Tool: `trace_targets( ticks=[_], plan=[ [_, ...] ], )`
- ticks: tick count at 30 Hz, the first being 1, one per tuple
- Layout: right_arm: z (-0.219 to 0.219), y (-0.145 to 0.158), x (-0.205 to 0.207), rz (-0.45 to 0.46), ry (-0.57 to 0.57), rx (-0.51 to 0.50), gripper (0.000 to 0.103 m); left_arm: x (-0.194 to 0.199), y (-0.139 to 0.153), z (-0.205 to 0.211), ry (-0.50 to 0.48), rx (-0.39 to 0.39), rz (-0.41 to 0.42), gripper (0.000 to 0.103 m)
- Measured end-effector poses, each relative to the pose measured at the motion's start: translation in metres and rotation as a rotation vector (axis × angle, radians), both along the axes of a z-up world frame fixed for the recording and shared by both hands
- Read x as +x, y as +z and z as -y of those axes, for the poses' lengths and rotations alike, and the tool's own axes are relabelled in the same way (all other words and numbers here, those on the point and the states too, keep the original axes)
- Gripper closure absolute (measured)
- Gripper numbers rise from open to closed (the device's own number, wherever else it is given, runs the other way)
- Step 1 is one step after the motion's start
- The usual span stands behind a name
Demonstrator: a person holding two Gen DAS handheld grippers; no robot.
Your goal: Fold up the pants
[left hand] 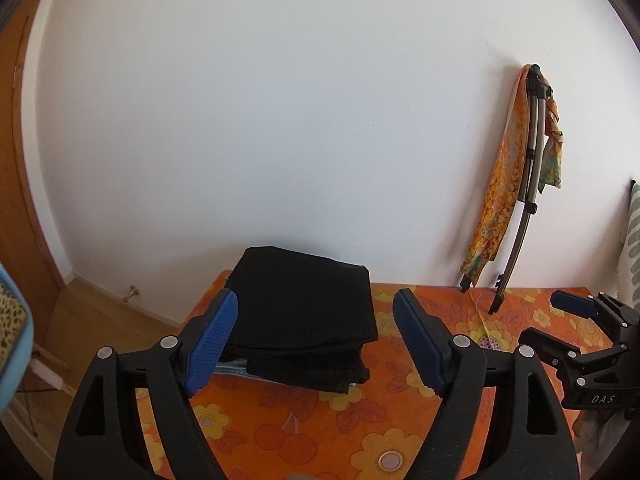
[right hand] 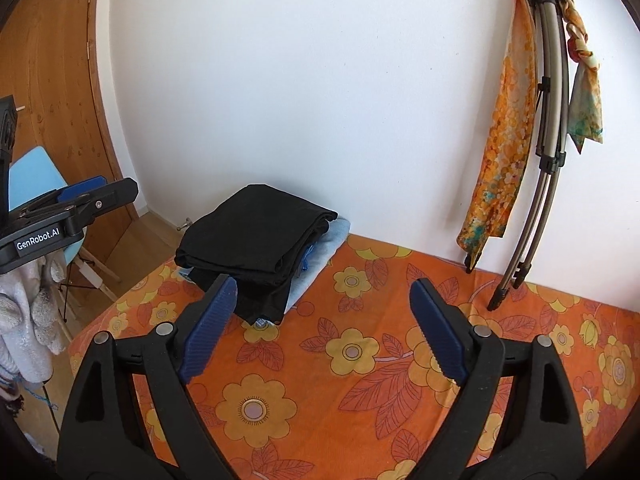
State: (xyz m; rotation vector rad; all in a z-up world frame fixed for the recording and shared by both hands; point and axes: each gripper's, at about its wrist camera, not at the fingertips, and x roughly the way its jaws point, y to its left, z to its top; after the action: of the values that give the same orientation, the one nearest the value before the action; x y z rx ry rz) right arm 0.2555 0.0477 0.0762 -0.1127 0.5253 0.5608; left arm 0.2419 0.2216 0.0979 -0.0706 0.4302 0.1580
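"GenRobot.AI" marks the left gripper [right hand: 100, 192] at nine o'clock; "DAS" marks the right gripper [left hand: 576, 312]; both spread, empty, short of the folded black pants [left hand: 304, 304].

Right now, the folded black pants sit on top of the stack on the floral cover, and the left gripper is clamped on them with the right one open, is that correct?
Not quite: the left gripper is open too, its jaws apart and empty, as the left wrist view shows. The black pants do top the stack on the floral cover, and the right gripper is open.
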Motion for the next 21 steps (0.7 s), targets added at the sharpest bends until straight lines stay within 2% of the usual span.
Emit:
trace_targets(
  ticks=[4,9,11,13,15,18,21],
  plan=[
    [0.021,0.008,-0.042,0.038,0.012,-0.007,0.006,-0.030,-0.002,0.018,-0.002,0.011,0.006,0.022],
    [0.048,0.009,-0.095,0.060,0.008,-0.021,0.005,-0.073,-0.006,0.035,-0.012,-0.053,0.012,0.019],
    [0.061,0.006,-0.113,0.058,0.006,-0.007,0.000,-0.091,-0.009,0.041,-0.004,-0.079,0.021,0.018],
    [0.073,0.003,-0.132,0.066,0.002,0.000,0.000,-0.104,-0.015,0.048,-0.006,-0.088,0.018,0.017],
    [0.083,-0.001,-0.149,0.083,-0.009,-0.011,0.000,-0.115,-0.021,0.056,0.002,-0.089,0.017,0.016],
    [0.094,-0.009,-0.165,0.089,-0.009,-0.018,0.000,-0.126,-0.031,0.068,0.010,-0.077,0.024,0.008],
    [0.105,-0.014,-0.174,0.092,-0.023,-0.011,0.000,-0.132,-0.040,0.083,0.011,-0.022,0.009,0.004]
  ],
)
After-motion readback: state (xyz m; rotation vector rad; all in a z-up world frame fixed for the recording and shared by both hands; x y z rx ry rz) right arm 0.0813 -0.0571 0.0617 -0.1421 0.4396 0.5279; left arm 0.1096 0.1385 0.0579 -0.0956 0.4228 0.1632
